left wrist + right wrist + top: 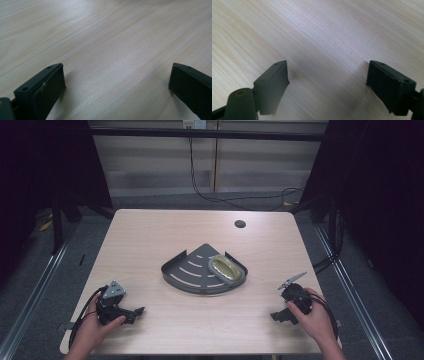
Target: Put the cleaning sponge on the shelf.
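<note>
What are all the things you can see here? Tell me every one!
table: one, light wood, fills the middle of the high view.
corner rack: one, dark grey, fan-shaped with slots, middle of the table.
tape roll: one, yellowish ring, lying in the rack's right part.
hole: one, dark, round, far right of the tabletop.
cables: black, on the floor behind the table.
left gripper: one, black, near left edge, held by a hand, fingers wide apart.
right gripper: one, black, near right edge, held by a hand, fingers wide apart.

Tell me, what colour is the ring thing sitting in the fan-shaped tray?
The ring looks yellowish-green with a pale grey rim, best seen in the high view.
</note>
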Action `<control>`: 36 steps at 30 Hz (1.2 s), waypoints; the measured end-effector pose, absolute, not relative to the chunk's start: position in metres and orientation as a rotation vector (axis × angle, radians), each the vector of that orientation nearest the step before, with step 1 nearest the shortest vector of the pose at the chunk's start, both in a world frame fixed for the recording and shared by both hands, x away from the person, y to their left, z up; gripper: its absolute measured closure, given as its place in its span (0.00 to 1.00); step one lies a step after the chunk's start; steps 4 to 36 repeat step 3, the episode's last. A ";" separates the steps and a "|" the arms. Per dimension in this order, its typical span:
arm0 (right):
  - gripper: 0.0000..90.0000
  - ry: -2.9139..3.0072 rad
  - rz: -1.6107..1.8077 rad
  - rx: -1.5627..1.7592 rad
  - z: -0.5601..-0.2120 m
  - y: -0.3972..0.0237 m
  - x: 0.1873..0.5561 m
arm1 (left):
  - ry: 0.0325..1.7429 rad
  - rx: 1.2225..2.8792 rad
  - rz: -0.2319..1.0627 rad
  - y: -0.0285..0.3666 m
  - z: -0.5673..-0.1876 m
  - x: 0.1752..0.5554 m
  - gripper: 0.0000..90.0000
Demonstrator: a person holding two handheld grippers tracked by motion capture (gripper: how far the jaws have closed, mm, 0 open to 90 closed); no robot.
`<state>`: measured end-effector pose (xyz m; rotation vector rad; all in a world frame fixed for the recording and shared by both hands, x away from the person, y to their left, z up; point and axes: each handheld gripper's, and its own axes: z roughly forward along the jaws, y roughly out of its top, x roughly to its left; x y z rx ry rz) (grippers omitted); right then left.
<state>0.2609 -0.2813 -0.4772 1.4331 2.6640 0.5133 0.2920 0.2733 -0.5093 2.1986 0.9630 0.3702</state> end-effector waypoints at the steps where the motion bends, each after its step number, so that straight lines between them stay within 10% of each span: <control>1: 0.17 2.664 0.525 1.419 -0.478 -0.282 0.260 | 0.964 2.198 0.370 0.273 -0.509 0.292 0.00; 36: 0.16 2.652 0.540 1.416 -0.479 -0.283 0.258 | 0.956 2.208 0.370 0.274 -0.509 0.292 0.00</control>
